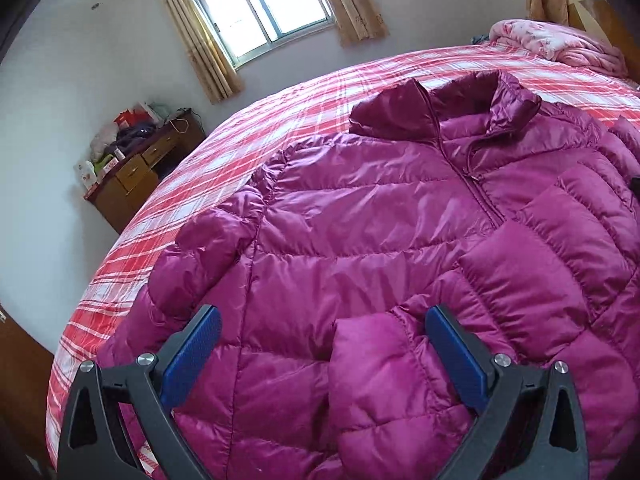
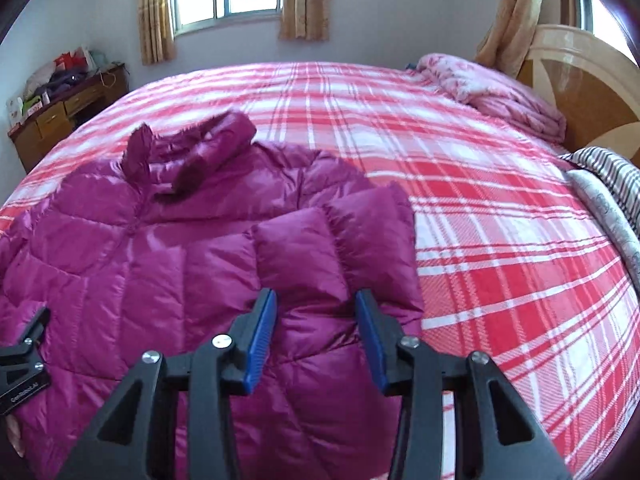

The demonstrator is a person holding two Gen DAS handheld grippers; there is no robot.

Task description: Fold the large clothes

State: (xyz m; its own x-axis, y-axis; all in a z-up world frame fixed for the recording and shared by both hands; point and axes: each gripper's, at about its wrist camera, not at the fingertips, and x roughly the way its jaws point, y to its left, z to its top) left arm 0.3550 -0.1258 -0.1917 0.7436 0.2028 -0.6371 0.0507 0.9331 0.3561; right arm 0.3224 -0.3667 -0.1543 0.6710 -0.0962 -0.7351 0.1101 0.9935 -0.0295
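Over the purple jacket (image 1: 360, 232) on the plaid bed (image 2: 480, 208), I hold both grippers, left (image 1: 322, 350) and right (image 2: 316, 338), wide and empty; slick puffy fabric may slip from a shallow pinch.

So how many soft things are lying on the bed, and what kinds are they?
Purple puffy jacket: 1
Pink flowery quilt, bunched up near the headboard: 1
Striped cloth at the bed's edge: 1
Total: 3 soft things on the plaid bedcover
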